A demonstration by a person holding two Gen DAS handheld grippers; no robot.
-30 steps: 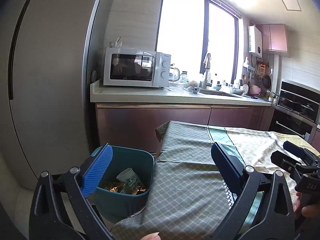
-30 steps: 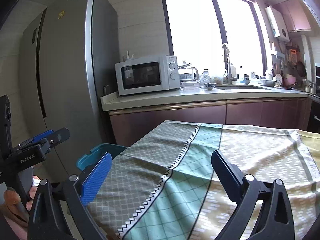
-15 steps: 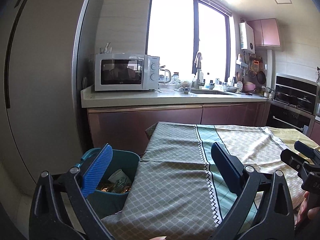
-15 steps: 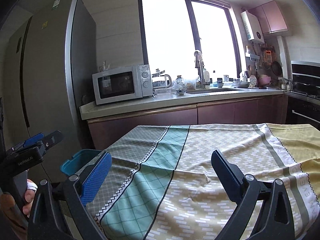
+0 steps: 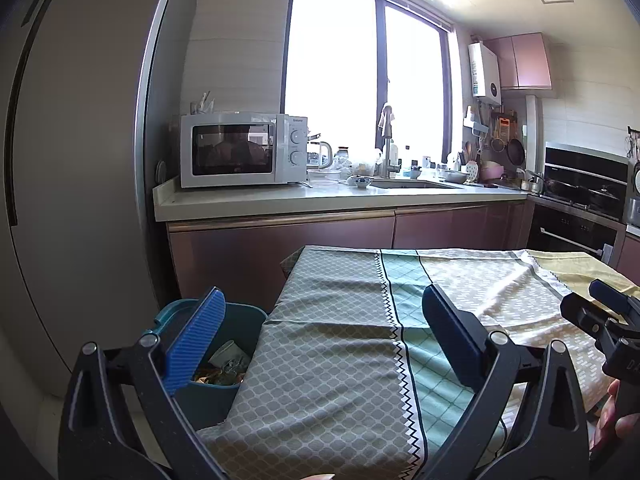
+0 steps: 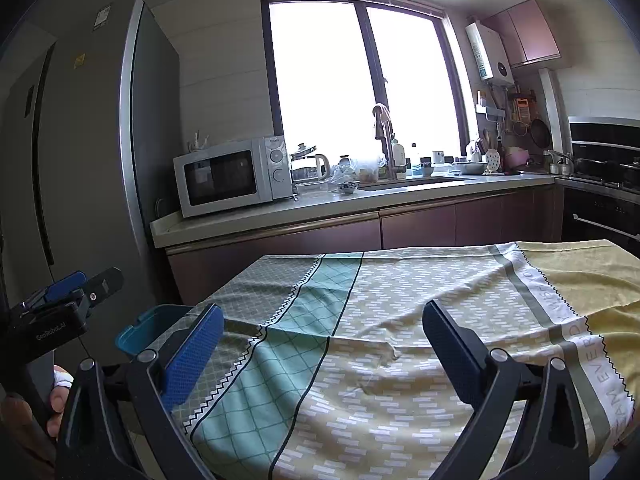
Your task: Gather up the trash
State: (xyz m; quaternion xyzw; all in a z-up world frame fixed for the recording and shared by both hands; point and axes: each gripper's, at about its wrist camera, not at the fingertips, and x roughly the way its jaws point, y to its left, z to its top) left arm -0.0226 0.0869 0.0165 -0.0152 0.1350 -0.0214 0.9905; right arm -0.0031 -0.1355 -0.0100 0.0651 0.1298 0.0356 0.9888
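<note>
Now both grippers hang over the near edge of the tablecloth [image 6: 400,320], empty. Left gripper [image 5: 320,344] spread wide, nothing between its fingers; right gripper [image 6: 322,354] gaping just the same. Teal bin [image 5: 240,396] sits off the table's left edge, crumpled trash [image 5: 226,366] lying inside it.

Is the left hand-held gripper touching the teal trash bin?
Cannot tell. In the left wrist view, the open left hand-held gripper has its blue left finger overlapping the teal trash bin, without showing depth.
</note>
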